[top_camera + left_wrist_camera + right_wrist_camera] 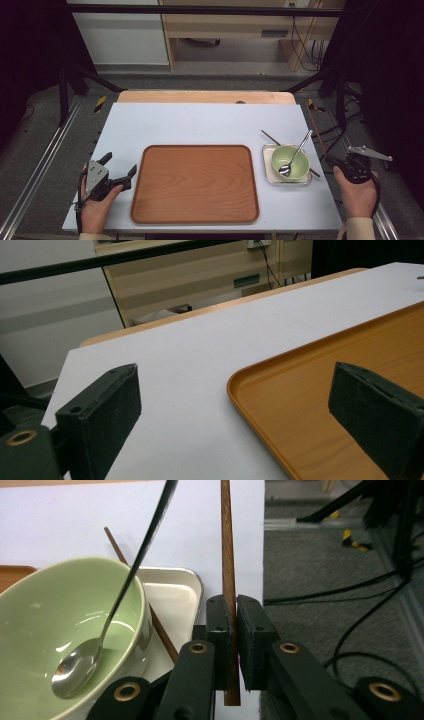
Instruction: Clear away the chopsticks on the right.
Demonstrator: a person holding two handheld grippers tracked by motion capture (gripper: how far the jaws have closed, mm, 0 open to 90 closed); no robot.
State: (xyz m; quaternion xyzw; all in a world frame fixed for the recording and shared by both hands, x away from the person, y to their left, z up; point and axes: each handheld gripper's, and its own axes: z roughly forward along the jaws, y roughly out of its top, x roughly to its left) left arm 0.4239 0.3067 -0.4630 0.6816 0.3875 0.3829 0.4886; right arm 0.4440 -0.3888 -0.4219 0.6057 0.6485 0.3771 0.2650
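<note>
My right tongs (232, 630) are clenched on a wooden chopstick (227, 555), pinching it close to its near end, so the shaft runs straight away from the jaws over the right edge of the worktop (200, 125). From above, the right tongs (334, 161) sit at that right edge, just beside the small white dish (267, 172) that carries the green bowl (295, 159). A second chopstick (134, 577) still lies slanted under the bowl, its far end poking out onto the white surface beyond the dish, and a metal spoon (296, 154) rests inside the bowl with its handle leaning out over the rim to the far right. The big wooden tray (195, 184) in the middle is bare. My left tongs (119, 172) are released, jaws spread wide, hovering at the tray's near left corner with nothing between them; in the left gripper view the tray rim (240, 390) passes between the two pads (105, 410). As I read it, the job is at an early stage: one chopstick is gripped but not yet carried anywhere, while its partner, the spoon, the bowl and the dish are all untouched. If the tray is where things are meant to go, the whole transfer remains to be done, and the left side has not joined in.
</note>
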